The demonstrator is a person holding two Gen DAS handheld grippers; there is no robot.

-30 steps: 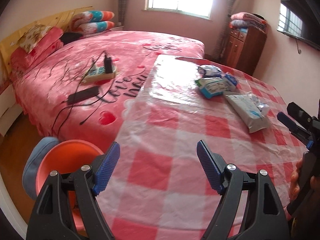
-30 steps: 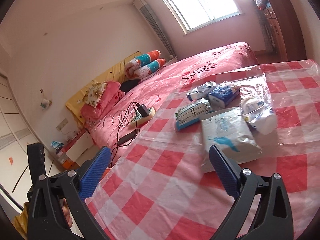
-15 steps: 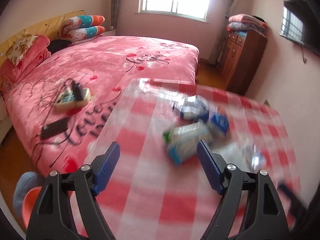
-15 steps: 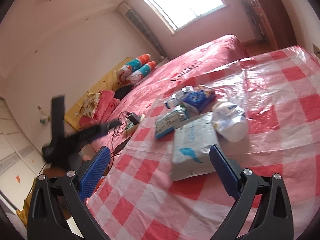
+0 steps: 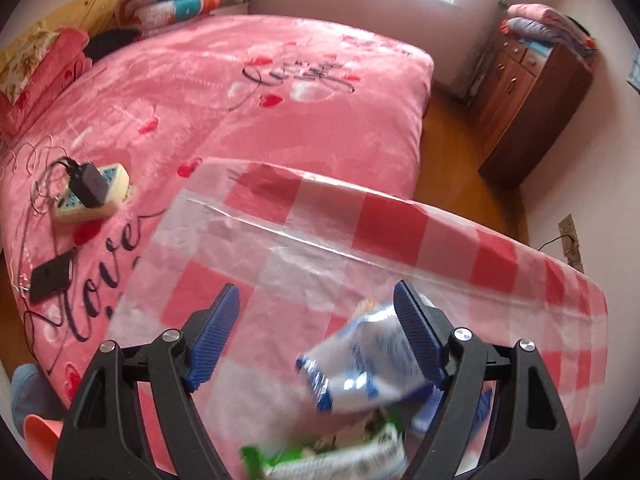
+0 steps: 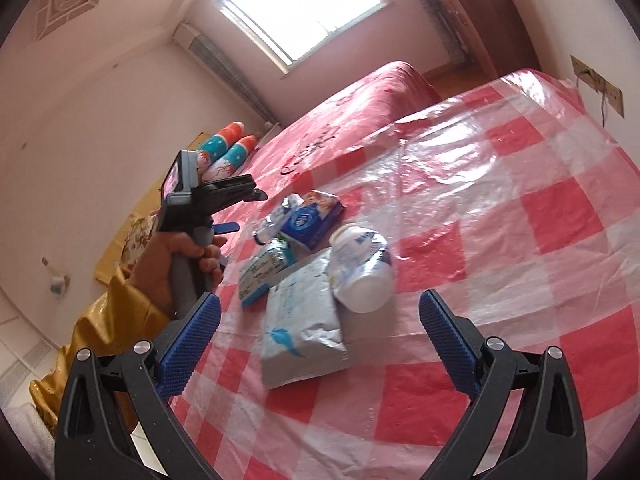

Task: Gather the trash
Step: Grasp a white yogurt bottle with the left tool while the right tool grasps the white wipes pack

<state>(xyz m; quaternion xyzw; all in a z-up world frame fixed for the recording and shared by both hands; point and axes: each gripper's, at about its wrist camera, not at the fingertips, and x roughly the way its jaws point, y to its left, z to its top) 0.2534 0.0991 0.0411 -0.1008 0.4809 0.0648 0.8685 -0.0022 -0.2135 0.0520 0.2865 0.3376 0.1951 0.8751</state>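
Trash lies in a cluster on the red-and-white checked table (image 6: pixel 520 208): a grey-white wipes pack (image 6: pixel 300 320), a white plastic bottle (image 6: pixel 362 268), a blue-and-white box (image 6: pixel 312 218) and a green-edged pack (image 6: pixel 260 272). My left gripper (image 5: pixel 316 340) is open right above the cluster; a crumpled blue-white wrapper (image 5: pixel 368 364) sits by its right pad, and the green-edged pack (image 5: pixel 332 456) below. It also shows in the right wrist view (image 6: pixel 236 210), left of the trash. My right gripper (image 6: pixel 316 344) is open and empty, just before the wipes pack.
A clear plastic sheet (image 5: pixel 300 248) covers the table's far part. A pink bed (image 5: pixel 240 92) lies beyond, with a power strip (image 5: pixel 92 196) and a phone (image 5: pixel 52 276) on it. A wooden cabinet (image 5: pixel 532 96) stands at the right. An orange stool (image 5: pixel 40 436) stands at the lower left.
My left gripper has moved forward and to the right over the table and now hovers at the trash cluster. My right gripper has come closer to the wipes pack. Both stay open.
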